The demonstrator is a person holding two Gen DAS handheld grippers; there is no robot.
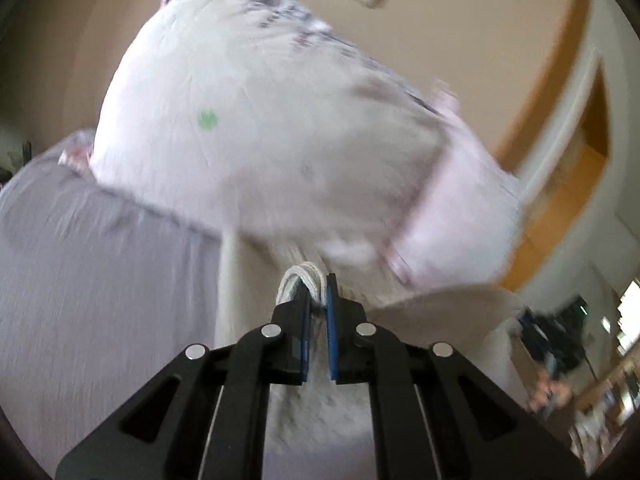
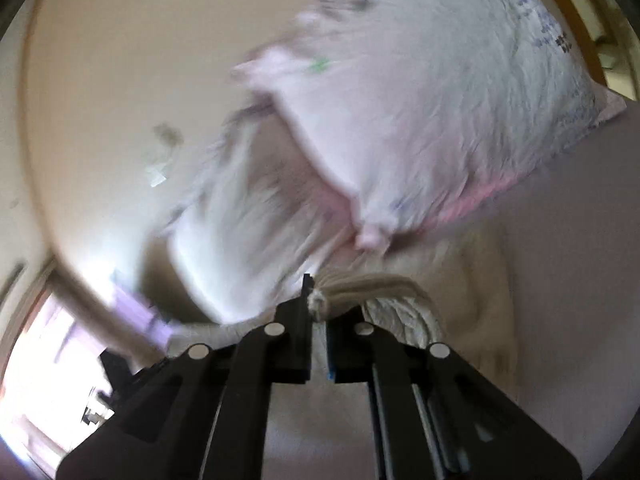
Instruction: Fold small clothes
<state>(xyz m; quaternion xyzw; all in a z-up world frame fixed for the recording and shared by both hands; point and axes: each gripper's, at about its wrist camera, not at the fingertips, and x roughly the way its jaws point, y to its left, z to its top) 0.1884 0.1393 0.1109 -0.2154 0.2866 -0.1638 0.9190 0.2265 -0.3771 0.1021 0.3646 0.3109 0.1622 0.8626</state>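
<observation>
A cream-white garment (image 1: 320, 396) lies on a grey bedsheet (image 1: 100, 300). My left gripper (image 1: 319, 296) is shut on a bunched ribbed edge of the garment (image 1: 302, 278). In the right wrist view my right gripper (image 2: 319, 300) is shut on another gathered edge of the same garment (image 2: 360, 282), whose cloth spreads to the right over the bedsheet (image 2: 580, 280). Both views are tilted and motion-blurred.
Two large white pillows with pink trim and printed edges (image 1: 260, 120) (image 2: 440, 100) lie just beyond the garment. A beige wall (image 2: 120, 80), an orange door frame (image 1: 560, 208) and a bright window (image 2: 36, 360) stand behind.
</observation>
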